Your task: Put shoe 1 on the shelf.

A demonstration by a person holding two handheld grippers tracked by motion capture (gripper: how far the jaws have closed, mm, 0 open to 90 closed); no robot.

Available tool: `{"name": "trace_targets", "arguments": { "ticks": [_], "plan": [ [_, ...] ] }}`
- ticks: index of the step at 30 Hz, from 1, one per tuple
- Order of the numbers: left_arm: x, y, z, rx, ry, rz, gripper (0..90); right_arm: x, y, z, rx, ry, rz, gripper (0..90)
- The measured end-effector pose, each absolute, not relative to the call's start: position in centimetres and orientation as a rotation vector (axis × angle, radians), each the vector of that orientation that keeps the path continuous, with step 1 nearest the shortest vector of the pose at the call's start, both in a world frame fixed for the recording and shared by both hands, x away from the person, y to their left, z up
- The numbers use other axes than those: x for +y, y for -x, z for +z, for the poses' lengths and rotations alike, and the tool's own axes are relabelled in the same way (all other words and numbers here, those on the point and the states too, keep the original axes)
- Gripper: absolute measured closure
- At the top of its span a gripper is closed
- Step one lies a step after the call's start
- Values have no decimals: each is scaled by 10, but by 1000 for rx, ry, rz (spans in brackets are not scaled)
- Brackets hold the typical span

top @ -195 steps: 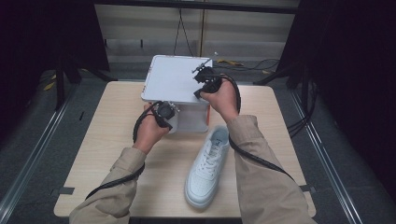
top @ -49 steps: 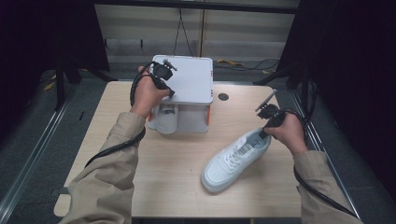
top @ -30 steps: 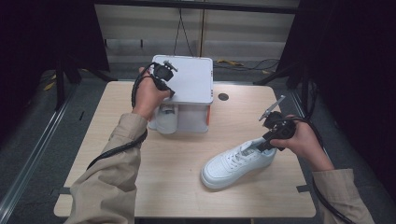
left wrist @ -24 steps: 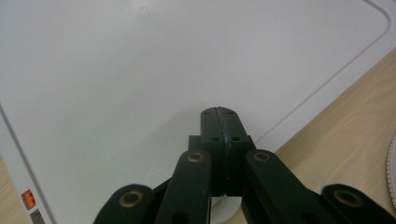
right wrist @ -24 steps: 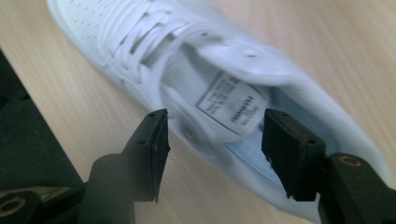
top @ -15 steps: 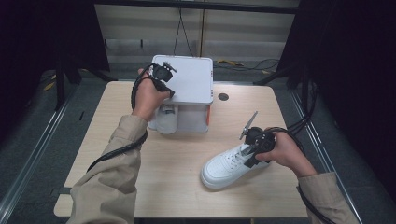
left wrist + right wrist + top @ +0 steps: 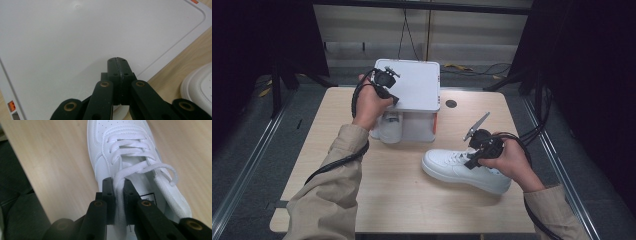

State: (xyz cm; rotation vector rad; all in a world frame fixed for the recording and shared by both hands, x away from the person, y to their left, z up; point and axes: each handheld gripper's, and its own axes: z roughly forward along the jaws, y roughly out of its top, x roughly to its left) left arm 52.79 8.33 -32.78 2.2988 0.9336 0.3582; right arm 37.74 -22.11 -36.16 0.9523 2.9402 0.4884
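Table (image 7: 337, 190) scene: white storage box (image 7: 417, 85) at far edge, second sneaker (image 7: 387, 127) tucked under its lid. Left gripper (image 7: 384, 80) unmoved on box lid (image 7: 75, 32), jaws pressed together, empty. White sneaker (image 7: 462, 170) now lies mid-table, toe turned toward box, shifted from right edge a second back. Right gripper (image 7: 117, 200) has swung in over tongue, jaws just closing, now pinching shoelace (image 7: 120, 185). Likely next: lift sneaker toward box.
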Motion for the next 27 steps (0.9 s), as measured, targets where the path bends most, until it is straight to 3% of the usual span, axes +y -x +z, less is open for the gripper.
{"name": "trace_targets", "arguments": {
  "ticks": [9,27],
  "plan": [
    [83,-526,-329,924,-2295,373,900,-202,-399,-354,2773,-1150,657,834],
    [85,-524,-331,907,-2271,371,900,-163,-415,-390,2868,-1188,622,796]
  ]
}}
